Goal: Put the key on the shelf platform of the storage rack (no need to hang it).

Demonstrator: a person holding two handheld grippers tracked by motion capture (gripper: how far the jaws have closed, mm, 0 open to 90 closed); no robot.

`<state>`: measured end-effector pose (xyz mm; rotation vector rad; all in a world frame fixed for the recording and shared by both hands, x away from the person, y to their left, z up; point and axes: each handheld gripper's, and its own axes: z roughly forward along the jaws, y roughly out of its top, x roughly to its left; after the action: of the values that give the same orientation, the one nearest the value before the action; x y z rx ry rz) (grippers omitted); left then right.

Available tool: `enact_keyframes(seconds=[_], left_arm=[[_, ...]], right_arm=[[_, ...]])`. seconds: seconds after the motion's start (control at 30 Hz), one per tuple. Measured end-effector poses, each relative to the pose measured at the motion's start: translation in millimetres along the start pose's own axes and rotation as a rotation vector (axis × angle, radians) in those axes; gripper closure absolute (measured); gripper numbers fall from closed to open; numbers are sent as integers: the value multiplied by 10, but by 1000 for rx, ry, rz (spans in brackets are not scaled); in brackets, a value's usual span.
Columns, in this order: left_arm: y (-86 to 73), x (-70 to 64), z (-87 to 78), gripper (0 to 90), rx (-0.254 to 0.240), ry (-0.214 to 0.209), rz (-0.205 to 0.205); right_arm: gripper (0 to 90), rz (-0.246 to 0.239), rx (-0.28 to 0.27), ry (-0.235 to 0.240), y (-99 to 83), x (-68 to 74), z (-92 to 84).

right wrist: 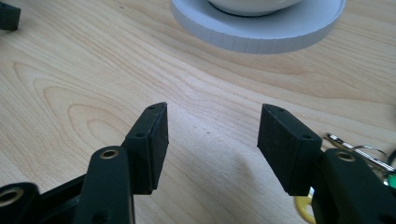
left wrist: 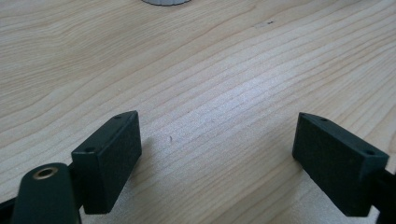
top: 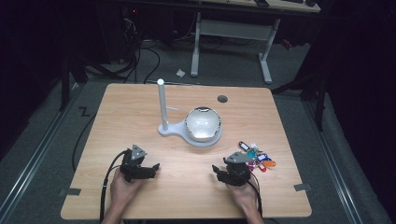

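A white stand (top: 169, 130) rests mid-table, with an upright post (top: 162, 105) and a round base (right wrist: 261, 32) that carries a shiny white bowl (top: 202, 123). A bunch of keys with coloured tags (top: 258, 159) lies at the right. My left gripper (top: 147, 169) rests low over bare wood near the front left, its jaws wide apart with nothing between them (left wrist: 217, 158). My right gripper (top: 228, 167) sits just left of the keys and faces the round base. It is open and empty (right wrist: 212, 140), and the keys (right wrist: 357, 150) lie beside its right jaw.
The wooden table (top: 140, 102) has a round dark hole (top: 222, 99) behind the bowl and grey tape tabs (top: 70, 192) at its front edges. A white desk frame (top: 233, 32) and cables stand on the floor beyond.
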<state>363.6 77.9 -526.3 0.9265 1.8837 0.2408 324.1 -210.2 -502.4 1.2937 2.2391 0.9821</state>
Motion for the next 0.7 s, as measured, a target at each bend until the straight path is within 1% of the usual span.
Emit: enact_keyframes(seconds=[0.07,0.13,0.17,0.27,0.4,0.43,0.57,0.7], left_arm=[[0,0,1,158,0,0,0],[1,1,1,159,-1,-1,2],[1,1,2,159,-1,-1,3],[1,0,4,160,-2,0,2],[0,0,5,159,-2,-2,5],[-4,4,7,158,-4,-7,17],[-13,-2,4,161,-3,-10,16],[-14,-3,5,161,-2,-10,16]], right_arm=[[436,18,-10,0,-4,-28,-27],[435,23,-14,-2,-4,-59,-53],[434,18,-15,-5,-4,-78,-67],[431,33,-29,-13,-10,-132,-127],[430,72,-47,-26,-40,-228,-208],[430,75,-51,-29,-46,-257,-222],[428,99,-51,-38,-64,-337,-288],[426,108,-70,-65,-75,-412,-366]])
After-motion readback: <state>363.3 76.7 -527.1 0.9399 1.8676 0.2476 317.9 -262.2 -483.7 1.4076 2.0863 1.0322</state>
